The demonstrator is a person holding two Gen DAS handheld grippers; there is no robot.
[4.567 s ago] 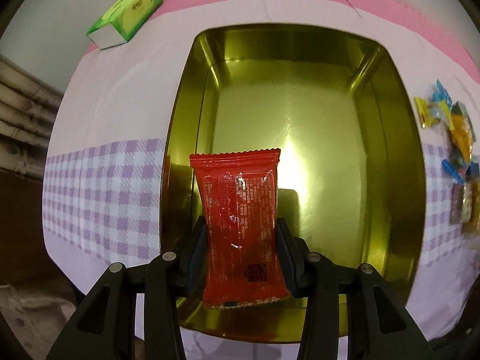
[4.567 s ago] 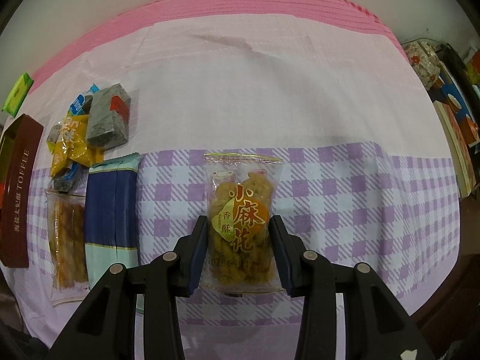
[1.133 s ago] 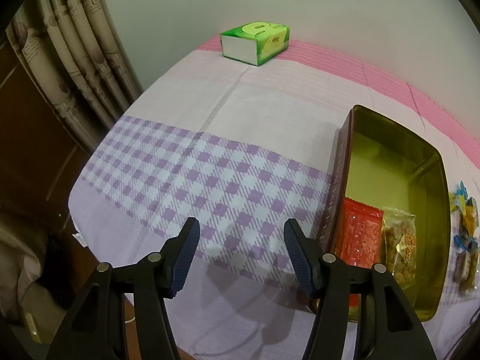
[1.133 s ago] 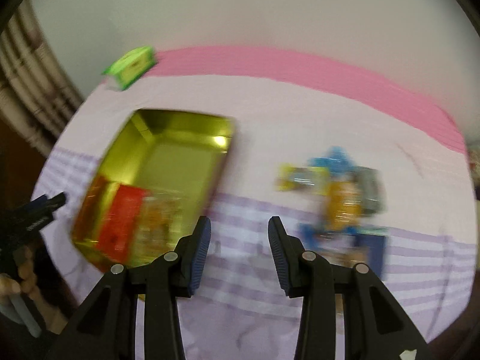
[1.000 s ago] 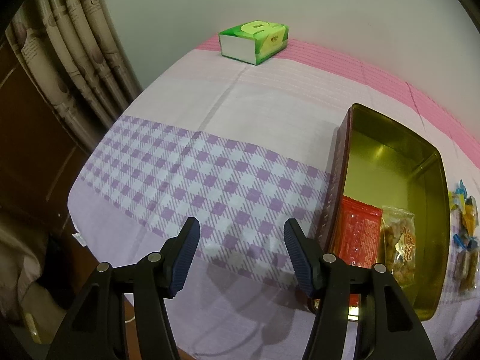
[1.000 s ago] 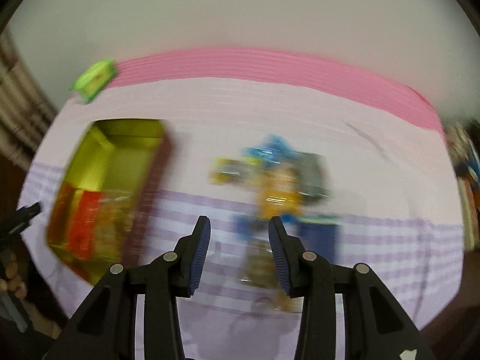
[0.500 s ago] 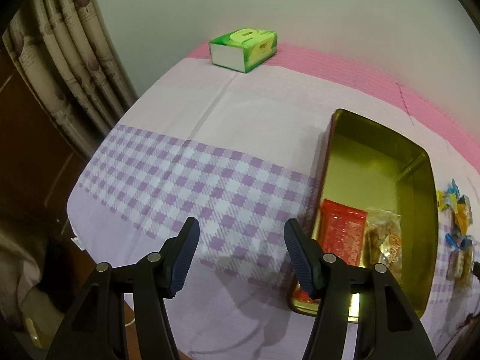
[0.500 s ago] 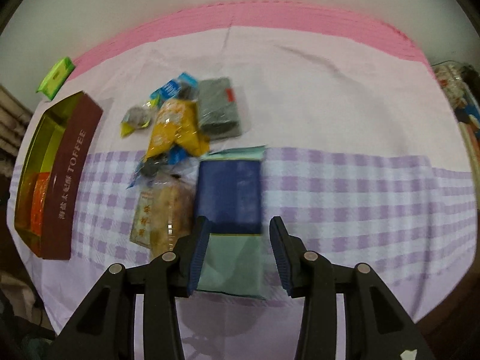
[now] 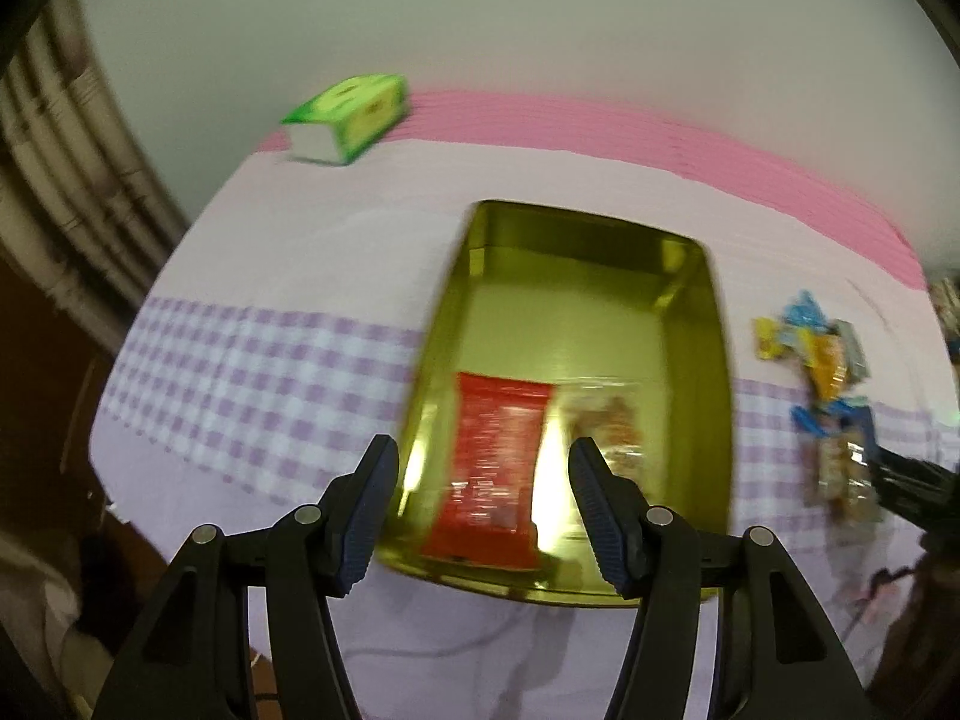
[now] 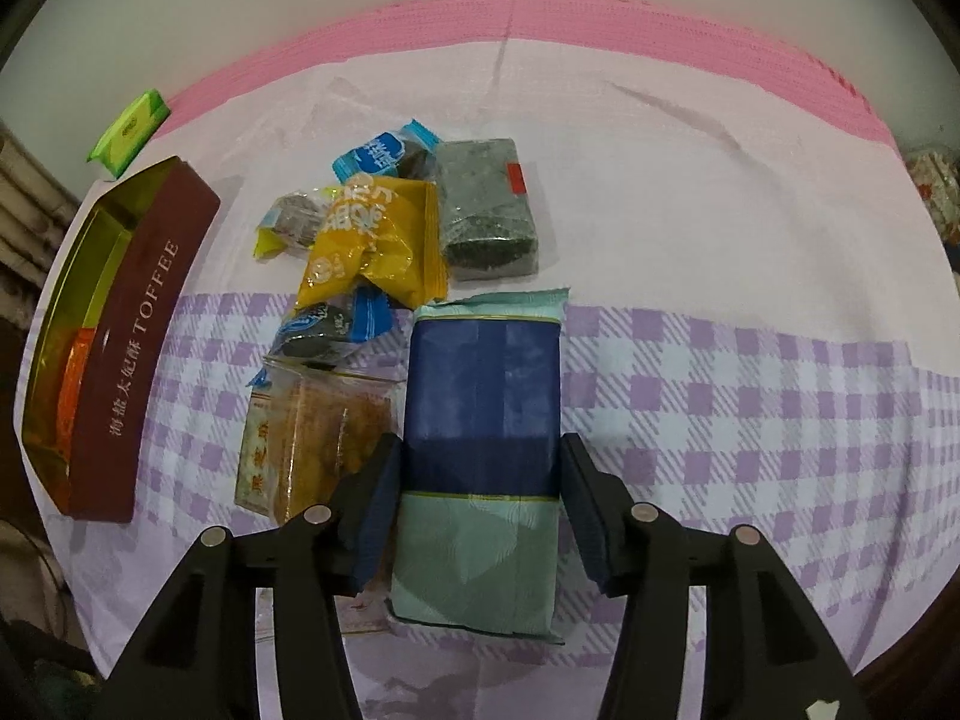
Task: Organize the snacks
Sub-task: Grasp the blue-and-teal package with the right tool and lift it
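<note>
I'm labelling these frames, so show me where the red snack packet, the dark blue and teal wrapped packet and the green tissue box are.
red snack packet [image 9: 495, 462], left wrist view, middle of its face.
dark blue and teal wrapped packet [image 10: 483, 384], right wrist view, blue band.
green tissue box [image 9: 351, 114], left wrist view, top face.

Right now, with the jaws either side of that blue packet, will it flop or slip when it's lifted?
The blue packet looks blocky and flat-sided, so it probably stays stiff. Its wrapper looks glossy, so it might slip. The right gripper jaws are opening around it, not yet pressing.
</note>
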